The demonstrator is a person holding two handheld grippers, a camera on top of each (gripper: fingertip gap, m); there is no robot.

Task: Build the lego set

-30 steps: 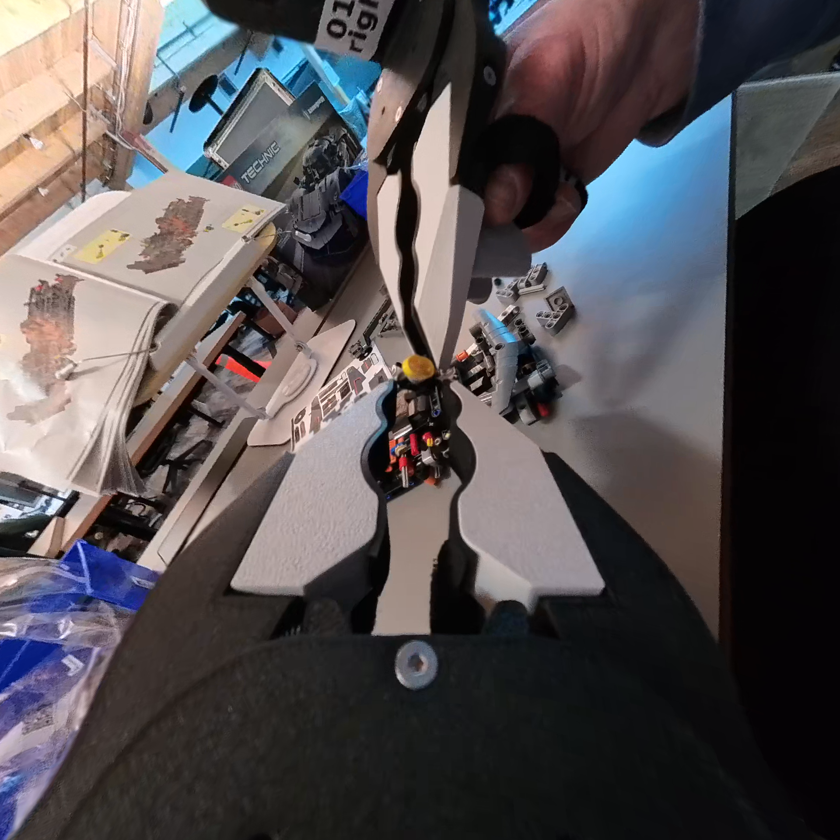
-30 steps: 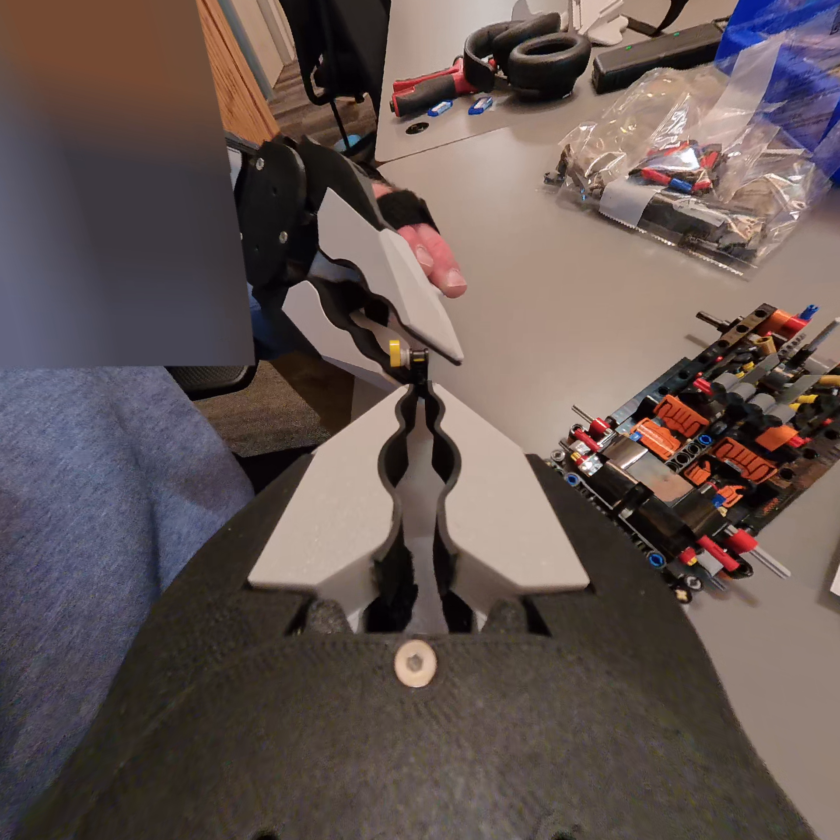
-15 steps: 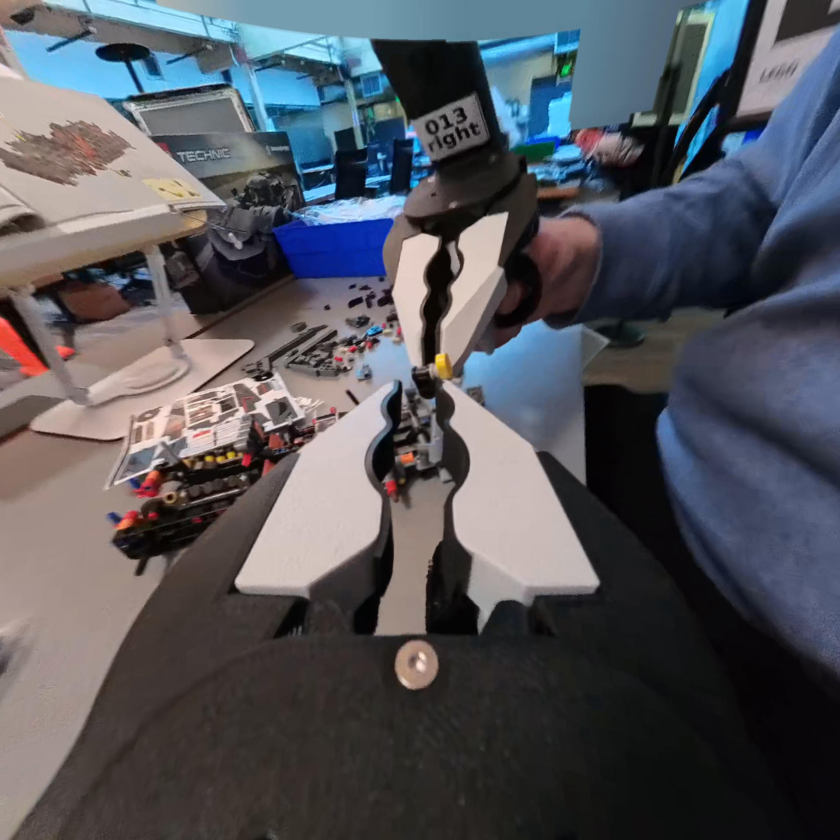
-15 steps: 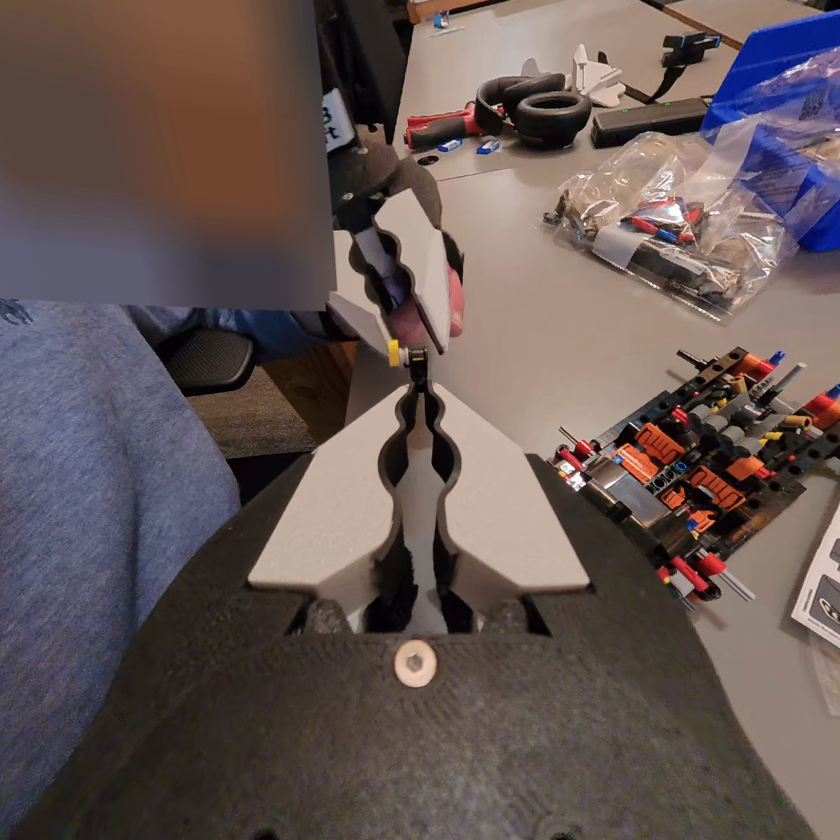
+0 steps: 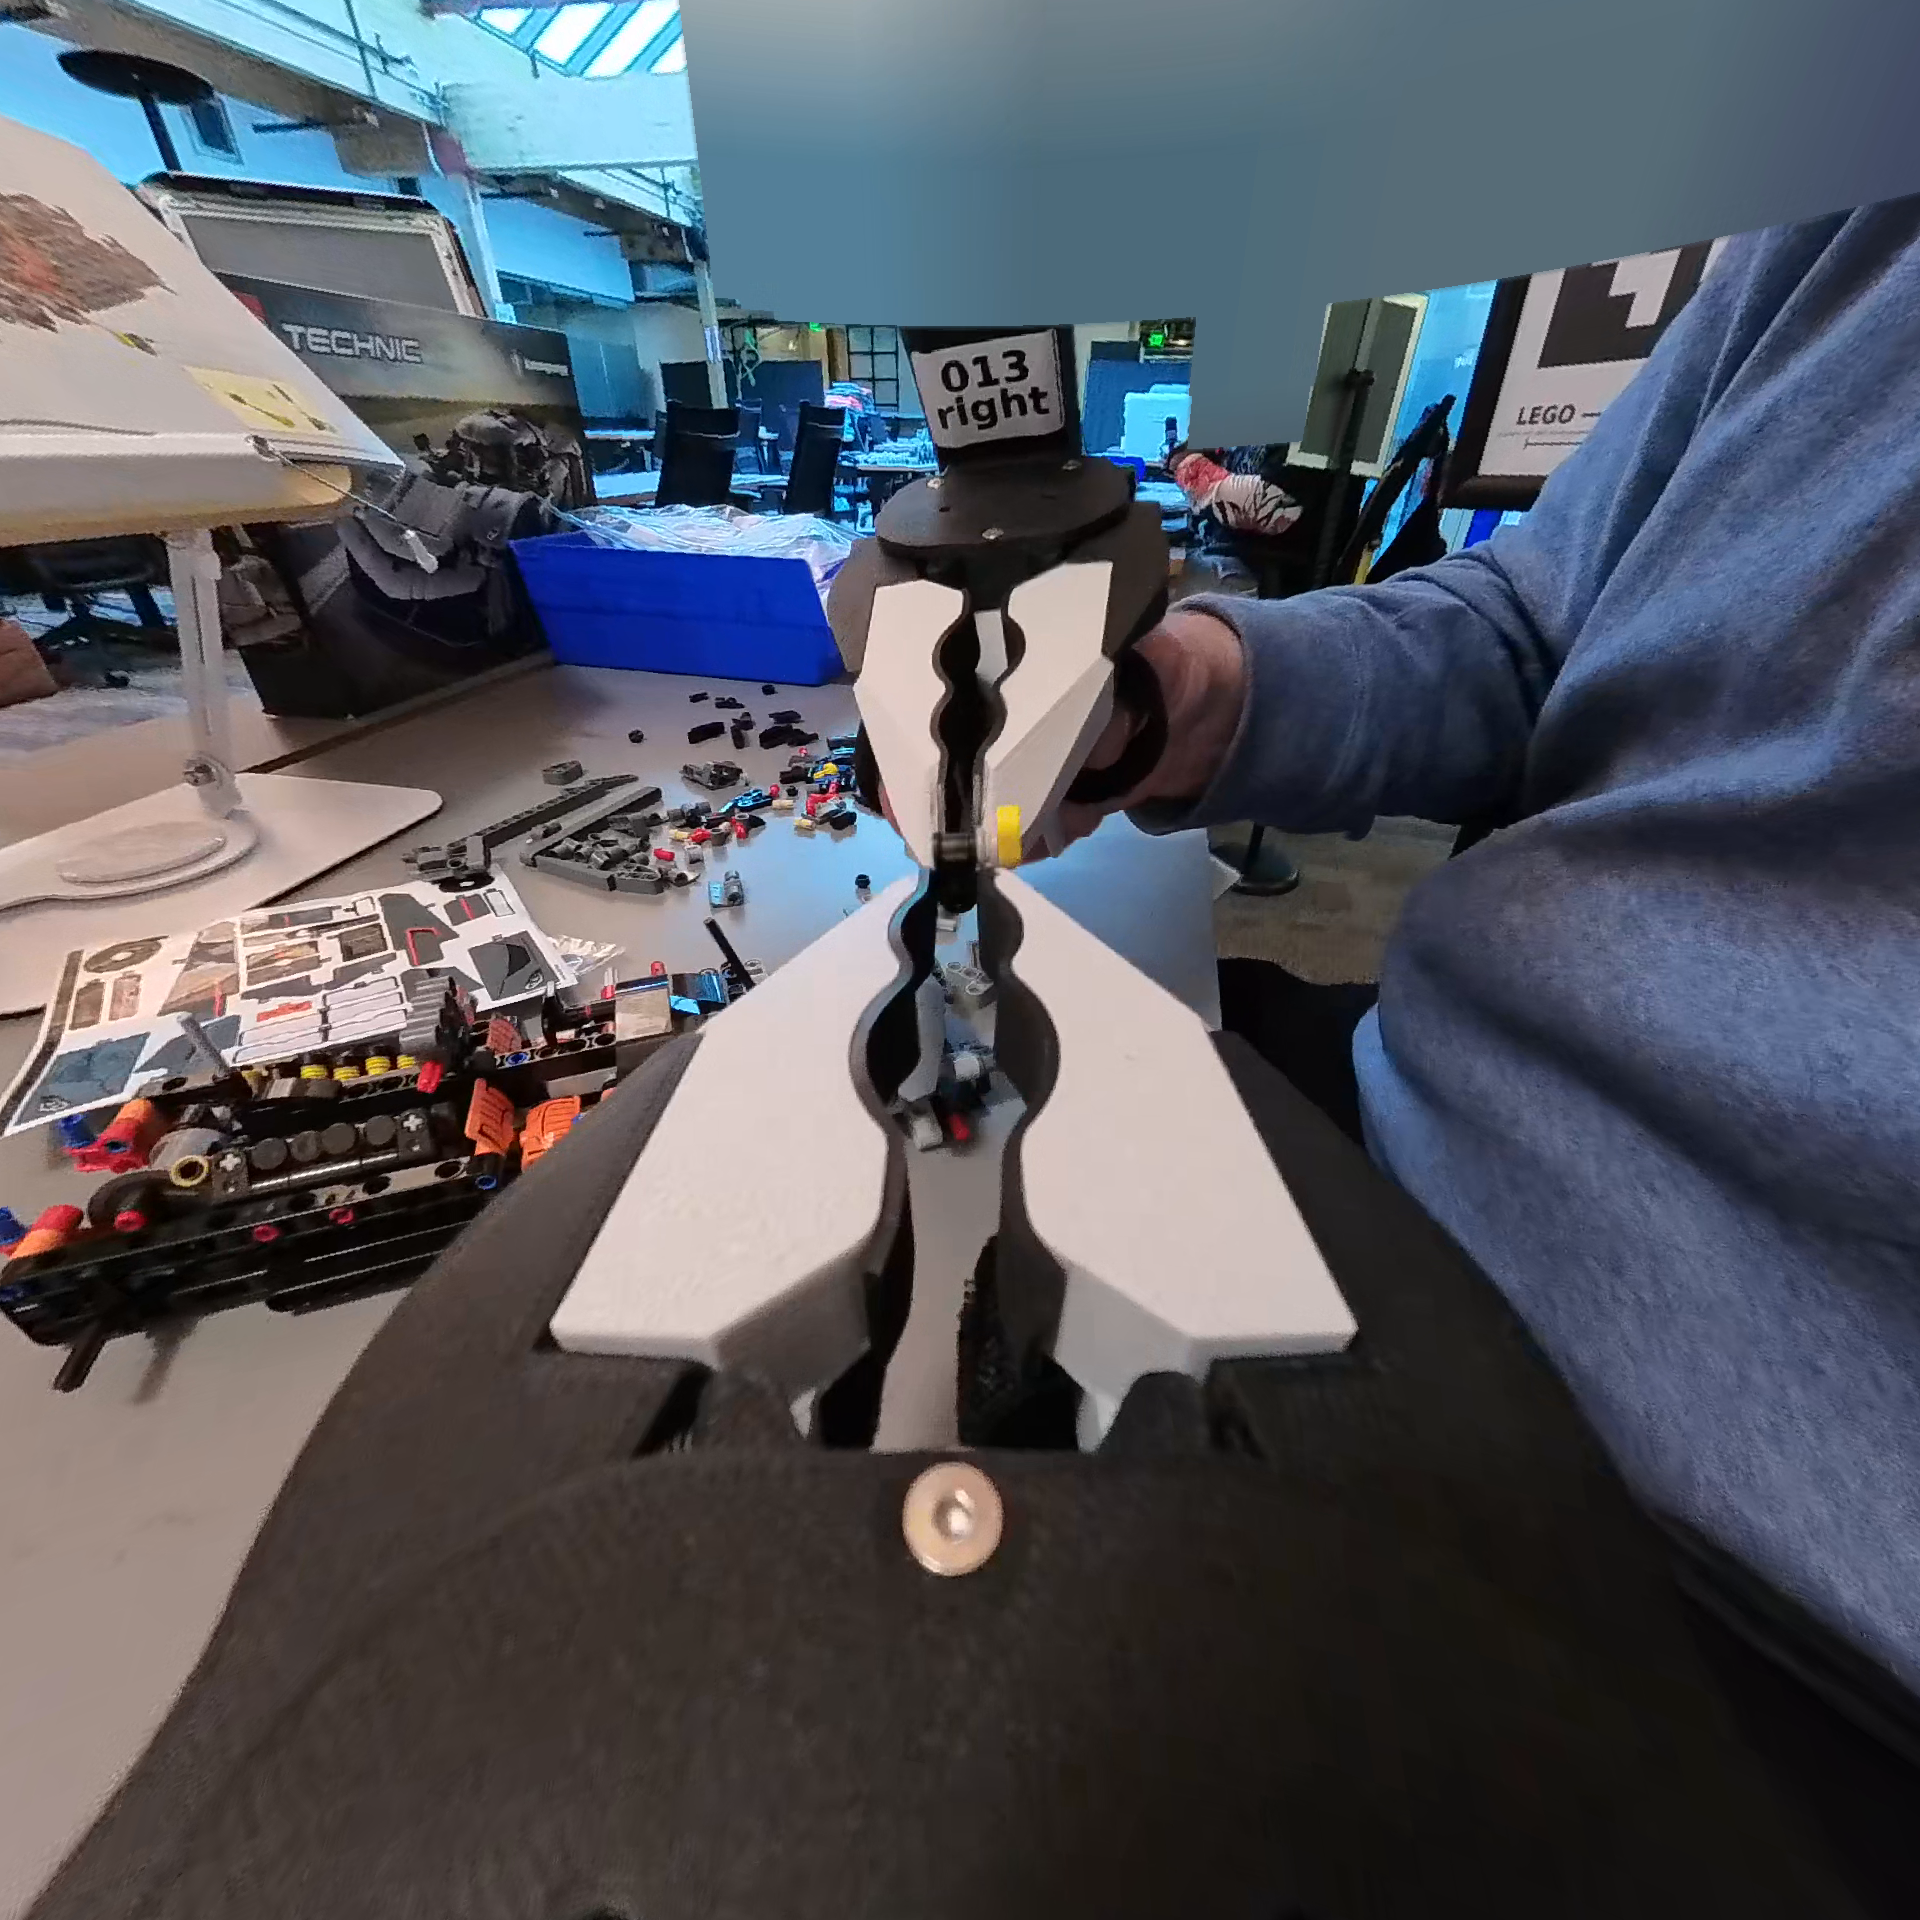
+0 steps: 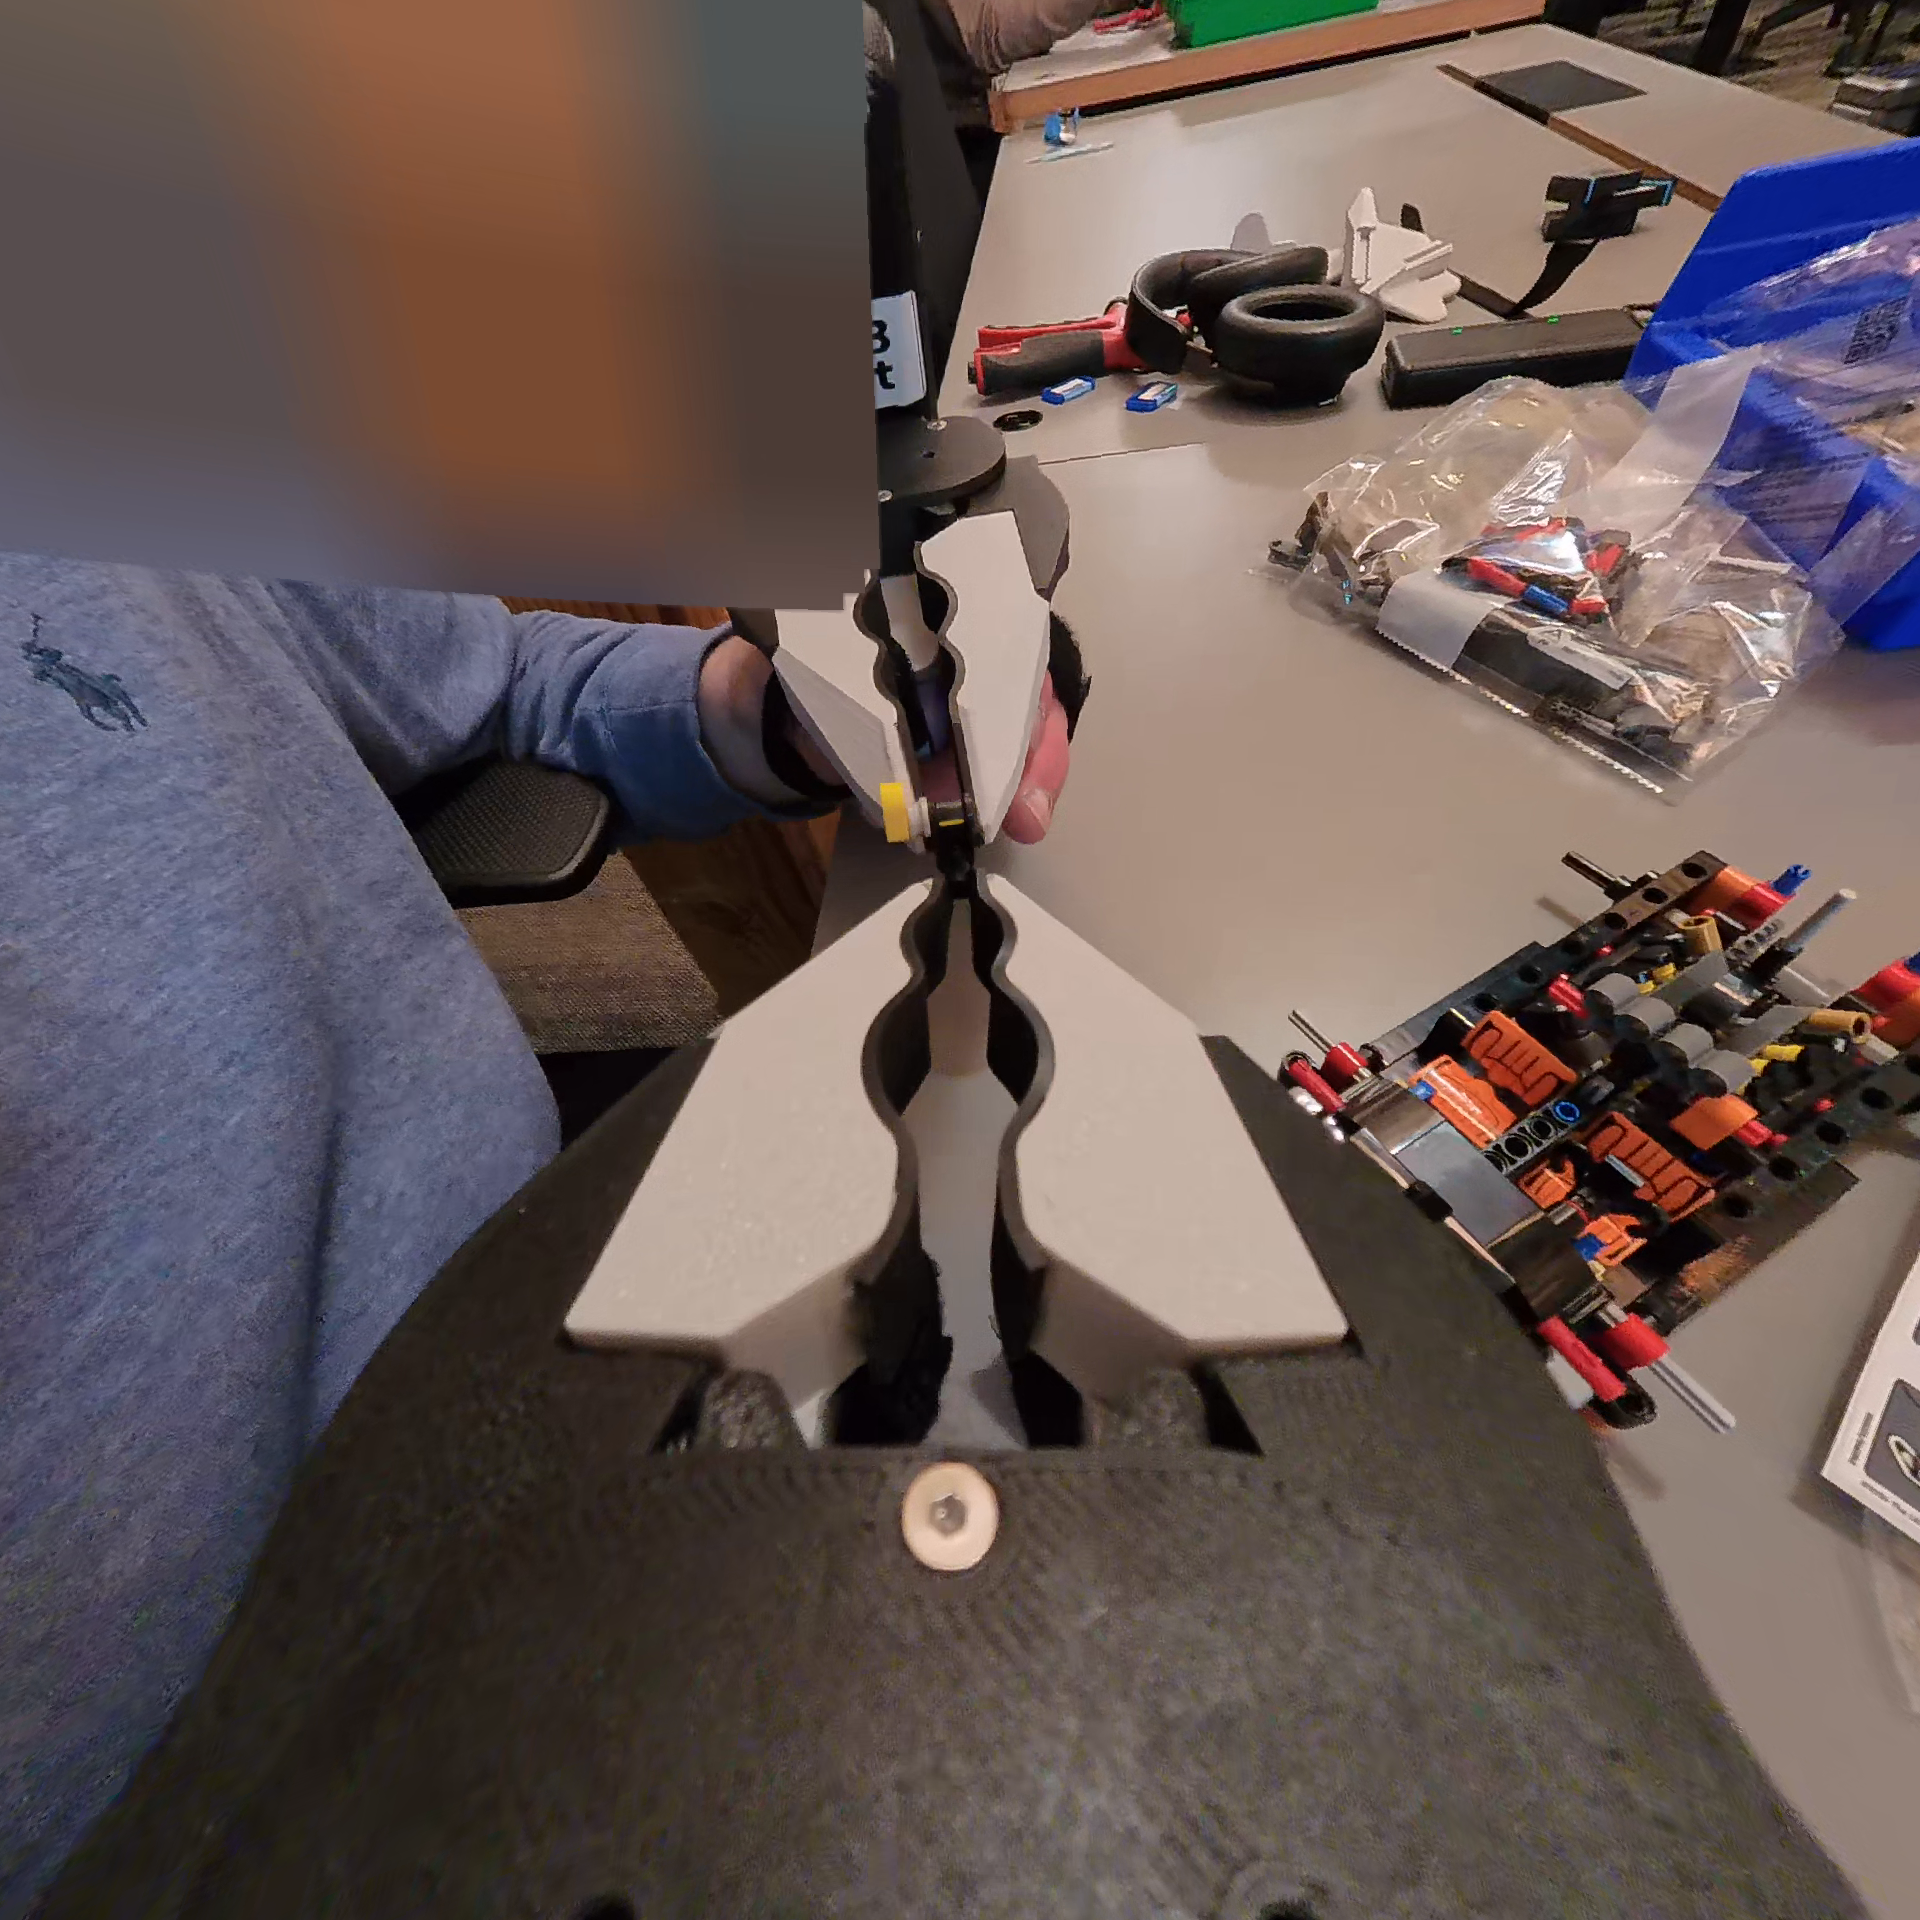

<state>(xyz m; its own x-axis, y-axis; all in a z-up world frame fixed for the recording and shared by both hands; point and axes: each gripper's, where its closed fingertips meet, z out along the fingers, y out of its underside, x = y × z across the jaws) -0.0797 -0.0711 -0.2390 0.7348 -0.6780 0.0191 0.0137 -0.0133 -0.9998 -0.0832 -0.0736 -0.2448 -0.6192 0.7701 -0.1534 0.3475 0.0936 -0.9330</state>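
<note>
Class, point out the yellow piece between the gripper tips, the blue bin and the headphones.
yellow piece [image 5: 1006, 836], left wrist view, its round face.
blue bin [image 5: 675, 623], left wrist view, front wall.
headphones [image 6: 1294, 324], right wrist view, nearer ear cushion.

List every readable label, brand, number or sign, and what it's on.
I don't quote wording, so here is only what bears it.
White label above the right gripper: legible print.
Dark box: brand lettering.
Black-and-white poster: lettering.
Sticker sheet: too small.
Blue bin tag: blurred.

Chassis [image 6: 1621, 1122] cut by right edge; sticker sheet [image 6: 1881, 1444] mostly out of frame; bagged parts [image 6: 1538, 603] indistinct.
</note>
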